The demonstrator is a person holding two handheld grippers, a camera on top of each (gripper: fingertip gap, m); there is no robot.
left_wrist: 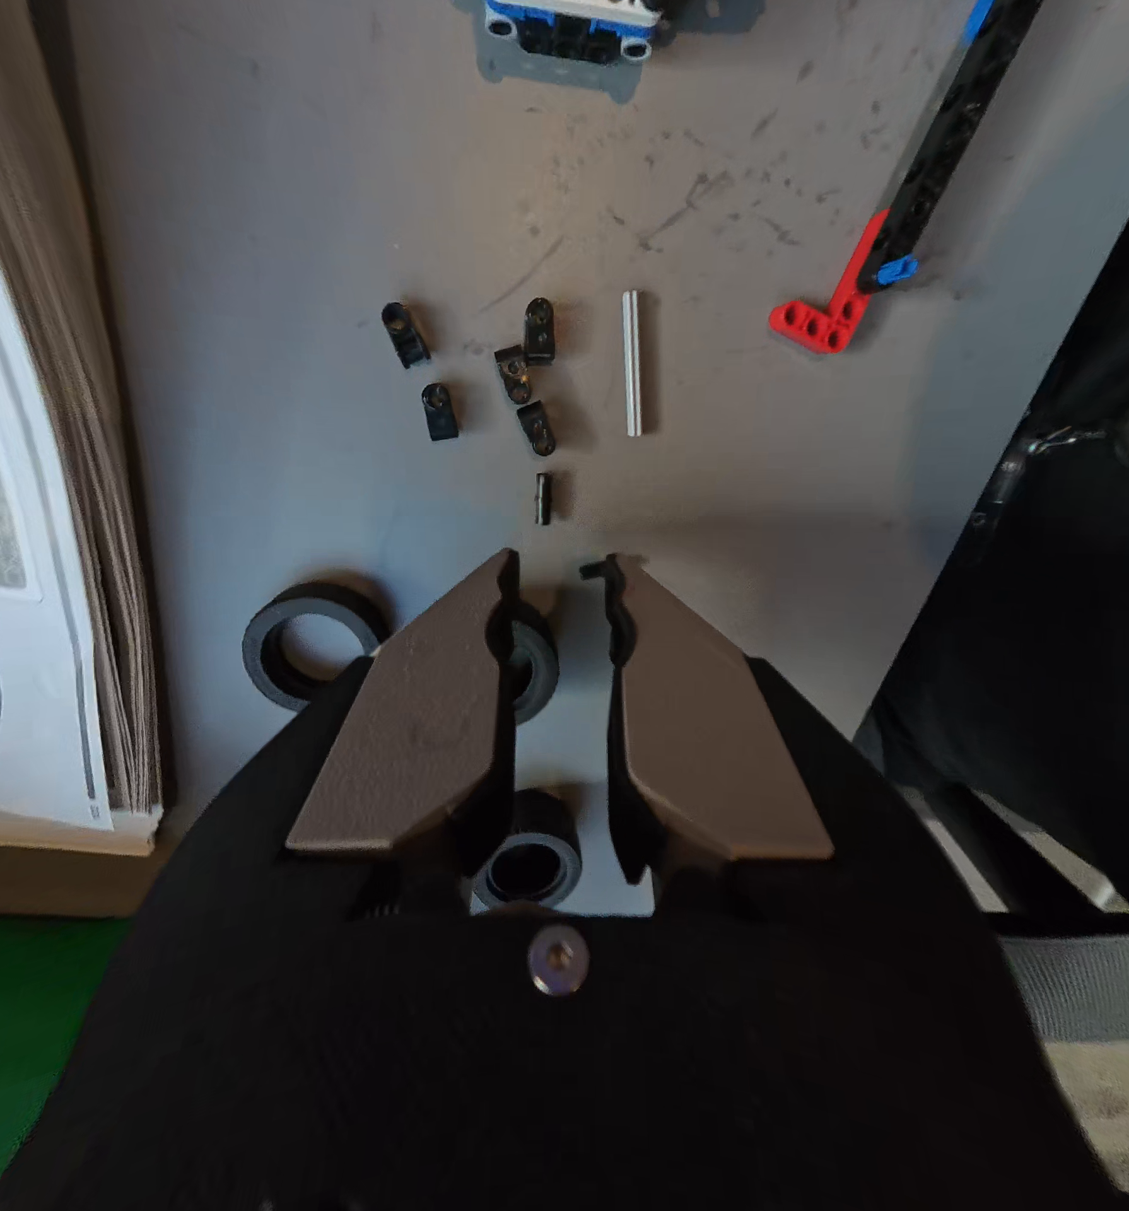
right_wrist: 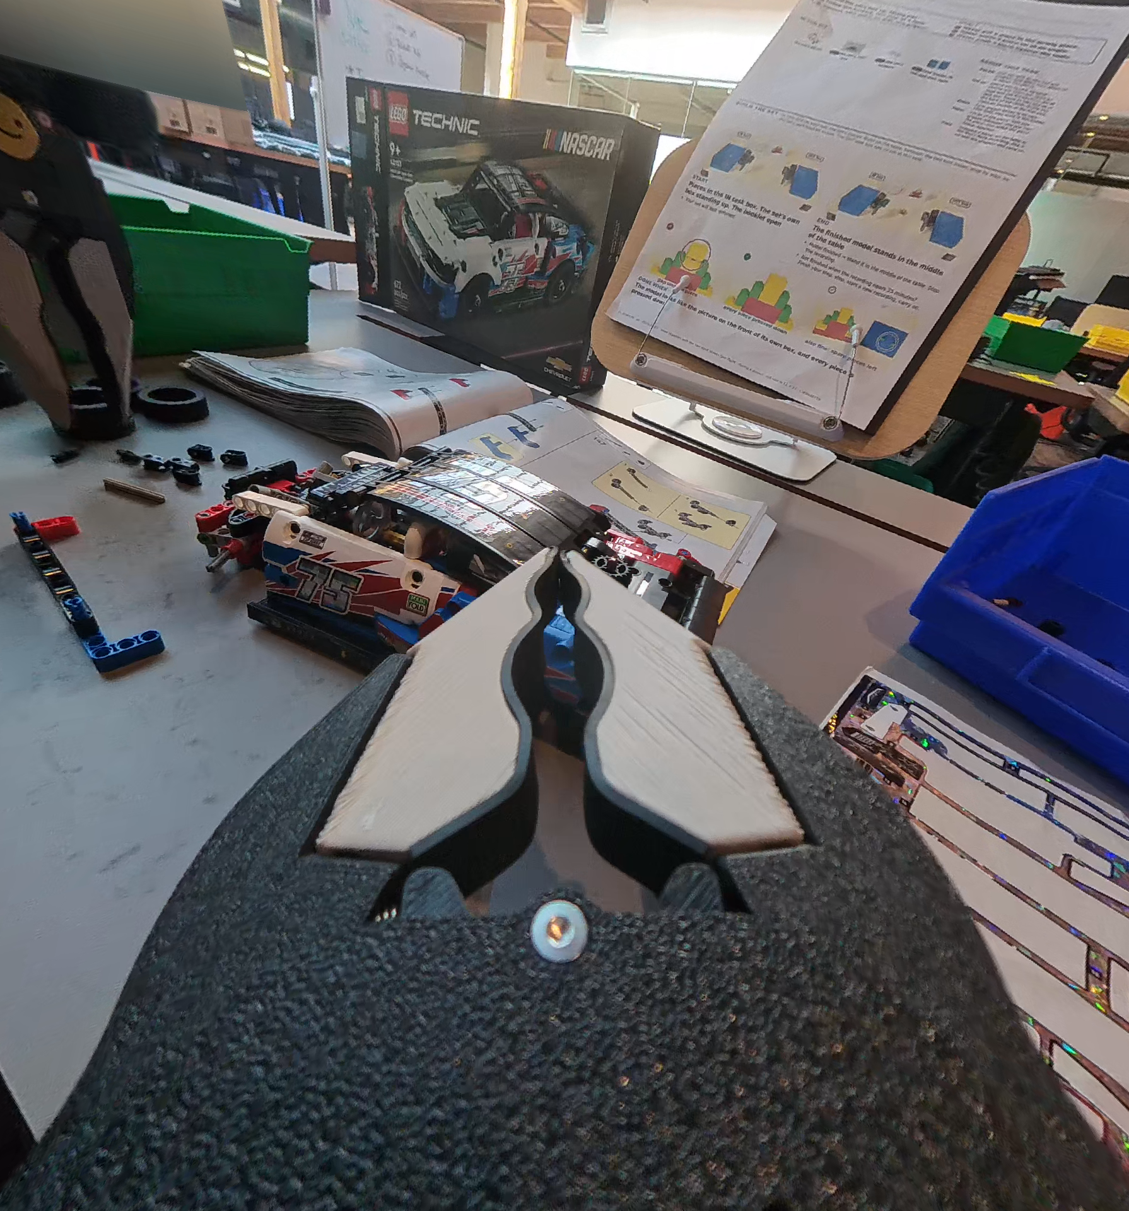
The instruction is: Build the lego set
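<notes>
Tyres lie under your left tool (left_wrist: 562, 563), whose fingers stand apart with nothing between them; one black tyre (left_wrist: 534, 662) shows through the gap, another (left_wrist: 529, 865) sits nearer the tool's base, and a third tyre (left_wrist: 309, 645) lies on the bench (left_wrist: 254, 327) just to the left. A small black pin (left_wrist: 593, 569) lies just beside the right fingertip; you cannot tell from this view whether they touch. Ahead of the tips lie a short black pin (left_wrist: 543, 499), a cluster of black connectors (left_wrist: 522, 373) and a pale axle (left_wrist: 632, 362) beside them. Farther right lies a red L-shaped beam (left_wrist: 824, 314) joined to a long black beam (left_wrist: 935, 157) with blue pins. A thick instruction booklet (left_wrist: 44, 459) lies along the left edge.

Your right tool (right_wrist: 558, 557) is closed, tips meeting, gripping nothing, and it hangs above the bench just in front of the part-built race car (right_wrist: 378, 557). The car rests at mid-bench on the open page of the booklet's far side (right_wrist: 647, 485). Behind it stands the set's box (right_wrist: 496, 223), with a green bin (right_wrist: 214, 282) to its left and an instruction sheet on a stand (right_wrist: 843, 216) to its right. A blue bin (right_wrist: 1060, 603) holding a few small pieces sits at the right, and a sticker sheet (right_wrist: 1020, 865) lies in front of it.
</notes>
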